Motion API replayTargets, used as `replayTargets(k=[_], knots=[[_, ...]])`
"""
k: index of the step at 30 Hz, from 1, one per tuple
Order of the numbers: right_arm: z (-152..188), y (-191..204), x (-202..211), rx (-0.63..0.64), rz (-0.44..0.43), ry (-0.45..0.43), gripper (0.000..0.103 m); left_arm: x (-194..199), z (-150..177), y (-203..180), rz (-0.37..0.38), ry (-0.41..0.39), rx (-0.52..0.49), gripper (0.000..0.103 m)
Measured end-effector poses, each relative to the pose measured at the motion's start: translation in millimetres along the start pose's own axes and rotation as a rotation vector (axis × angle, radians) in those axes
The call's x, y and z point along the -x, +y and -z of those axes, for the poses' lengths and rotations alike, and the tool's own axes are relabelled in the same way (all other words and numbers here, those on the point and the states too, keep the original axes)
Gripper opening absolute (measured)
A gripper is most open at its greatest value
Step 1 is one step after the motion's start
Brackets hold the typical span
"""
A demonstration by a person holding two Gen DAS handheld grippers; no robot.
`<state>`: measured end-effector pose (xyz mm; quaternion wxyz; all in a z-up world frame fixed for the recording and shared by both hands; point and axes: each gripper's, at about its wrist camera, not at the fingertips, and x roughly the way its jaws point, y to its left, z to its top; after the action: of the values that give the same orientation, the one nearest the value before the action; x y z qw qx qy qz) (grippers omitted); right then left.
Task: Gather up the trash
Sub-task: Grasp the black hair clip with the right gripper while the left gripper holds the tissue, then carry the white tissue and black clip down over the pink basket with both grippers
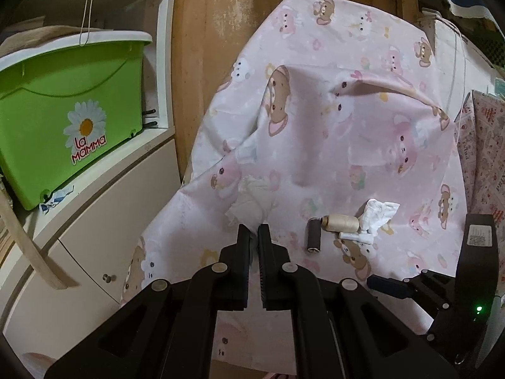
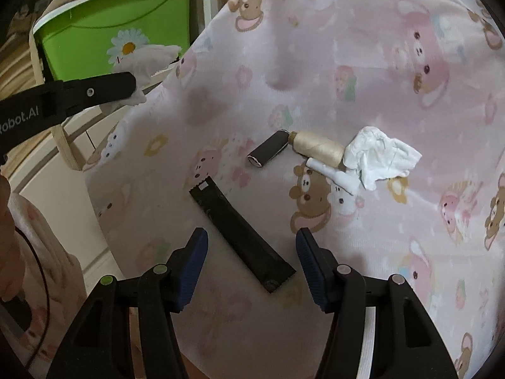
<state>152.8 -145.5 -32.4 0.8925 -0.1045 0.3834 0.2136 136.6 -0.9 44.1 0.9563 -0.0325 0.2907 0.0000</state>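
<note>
My left gripper (image 1: 254, 230) is shut on a crumpled white tissue (image 1: 252, 203) and holds it above the pink cartoon-print cloth (image 1: 347, 145). In the right wrist view the left gripper (image 2: 132, 87) and its tissue (image 2: 151, 58) hang at the upper left. My right gripper (image 2: 251, 243) is open over a flat black wrapper strip (image 2: 240, 230) lying between its fingers. On the cloth lie a dark tube (image 2: 268, 148), a beige thread spool (image 2: 318, 148), a small white tube (image 2: 334, 173) and another crumpled white tissue (image 2: 378, 156); these also show in the left view (image 1: 378, 214).
A green bin with a daisy logo (image 1: 69, 110) stands on a white cabinet (image 1: 94, 221) to the left; it also shows in the right view (image 2: 120, 25). A wooden door (image 1: 236, 15) stands behind the cloth. A wooden slat (image 1: 28, 237) leans by the cabinet.
</note>
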Motion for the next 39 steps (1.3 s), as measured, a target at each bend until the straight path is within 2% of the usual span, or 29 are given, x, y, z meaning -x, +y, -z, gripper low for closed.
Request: replayTargets(k=[1,5,11,22,39], knots=[[0.0,0.9,-0.1,0.004,0.003,0.0,0.059,-0.7,0.7,0.9,-0.001,0.004,0.003,0.005],[-1.7,3.0,0.3,0.01,0.008,0.003,0.028,-0.9,1.9,1.5,-0.004,0.007,0.001,0.005],[-1.0,4.0,5.8,-0.014,0.018,0.0,0.015,1.0,2.9,1.1,0.006,0.012,0.01,0.005],[9.0,-19.5,52.1,-0.162,0.048,-0.085,0.014,14.6,12.4,-18.9,0.034,0.006,-0.053,0.005],[22.8,-17.2,117.2,-0.218,0.081,-0.154,0.014,55.3,28.7,-39.2,0.077,0.015,-0.06,0.005]])
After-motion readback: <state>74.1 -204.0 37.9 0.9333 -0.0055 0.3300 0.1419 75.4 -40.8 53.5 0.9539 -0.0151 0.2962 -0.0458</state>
